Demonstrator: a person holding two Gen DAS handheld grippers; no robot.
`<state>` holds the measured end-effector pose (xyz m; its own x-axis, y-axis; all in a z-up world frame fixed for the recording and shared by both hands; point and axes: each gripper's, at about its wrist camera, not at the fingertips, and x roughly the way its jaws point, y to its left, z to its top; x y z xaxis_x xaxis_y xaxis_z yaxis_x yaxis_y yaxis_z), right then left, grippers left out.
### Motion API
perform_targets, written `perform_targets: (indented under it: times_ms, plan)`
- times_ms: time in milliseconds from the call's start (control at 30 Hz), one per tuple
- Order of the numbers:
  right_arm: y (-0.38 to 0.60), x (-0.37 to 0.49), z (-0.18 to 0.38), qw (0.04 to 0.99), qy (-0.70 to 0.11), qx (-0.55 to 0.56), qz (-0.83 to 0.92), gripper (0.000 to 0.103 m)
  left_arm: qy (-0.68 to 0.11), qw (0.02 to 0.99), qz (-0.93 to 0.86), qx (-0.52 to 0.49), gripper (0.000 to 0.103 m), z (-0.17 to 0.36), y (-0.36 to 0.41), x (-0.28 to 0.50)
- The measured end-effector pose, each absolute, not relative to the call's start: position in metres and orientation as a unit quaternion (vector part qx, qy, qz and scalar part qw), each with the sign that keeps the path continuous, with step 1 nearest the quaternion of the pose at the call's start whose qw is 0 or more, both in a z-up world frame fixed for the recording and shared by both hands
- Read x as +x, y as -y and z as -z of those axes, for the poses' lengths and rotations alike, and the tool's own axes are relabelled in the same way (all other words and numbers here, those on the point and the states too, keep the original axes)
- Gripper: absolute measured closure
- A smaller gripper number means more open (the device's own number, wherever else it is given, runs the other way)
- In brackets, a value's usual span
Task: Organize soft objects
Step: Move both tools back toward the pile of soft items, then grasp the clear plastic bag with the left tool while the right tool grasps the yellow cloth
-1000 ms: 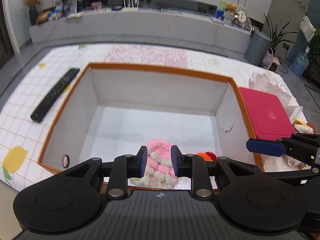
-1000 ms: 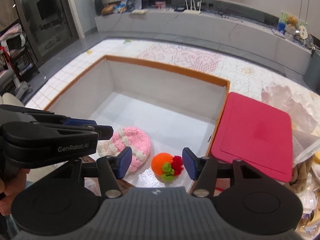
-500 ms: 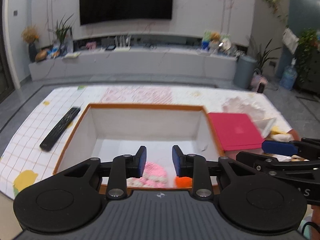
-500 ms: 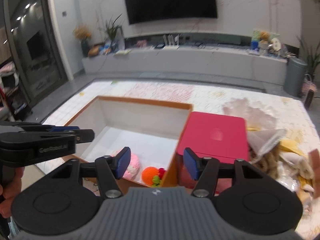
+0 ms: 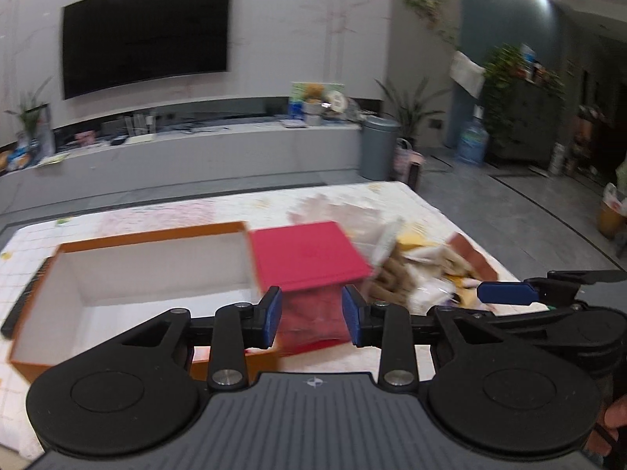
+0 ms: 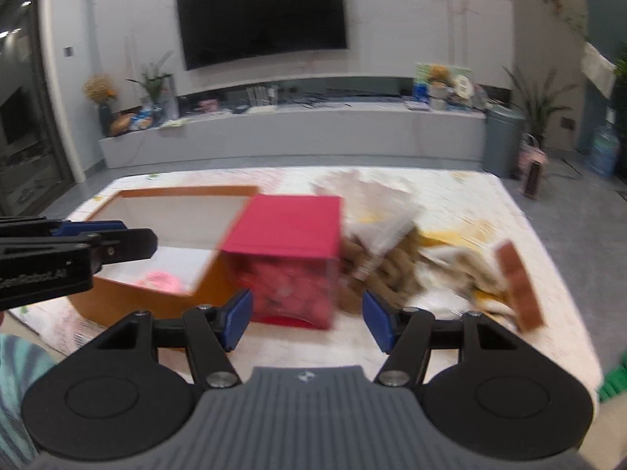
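Both views have swung from the orange box point(image 6: 156, 297) to the upright red-lidded box point(image 6: 290, 262).

Box point(image 6: 129, 297): orange outside, white inside. Knit point(image 6: 162, 280) in it: pink. Cube point(image 6: 290, 231): red lid, clear pinkish walls. Pile point(image 6: 395, 270) beside it: tan, white, yellow. Cloth point(image 5: 188, 211) on the counter: white, faint pink and yellow print, thin grid. Both tools point(image 5: 311, 315) point(image 6: 305, 323): black bodies, blue pads. TV point(image 6: 260, 11): black.
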<state>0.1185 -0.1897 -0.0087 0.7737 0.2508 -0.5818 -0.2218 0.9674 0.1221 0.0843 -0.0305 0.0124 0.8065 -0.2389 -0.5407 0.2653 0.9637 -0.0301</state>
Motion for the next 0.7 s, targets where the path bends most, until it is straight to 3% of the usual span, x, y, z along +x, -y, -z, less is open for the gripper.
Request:
perform_targets:
  times_ms: [567, 700]
  plan:
    - [0.326, 0.166, 0.047, 0.931, -0.36, 0.066, 0.0, 0.036, -0.311, 0.922, 0.206, 0.104, 0.063, 0.028, 0.129, 0.147]
    - [0.346, 0.188, 0.061, 0.923, -0.378, 0.073, 0.015, 0.036, -0.322, 0.917, 0.205, 0.118, 0.054, 0.039, 0.145, 0.164]
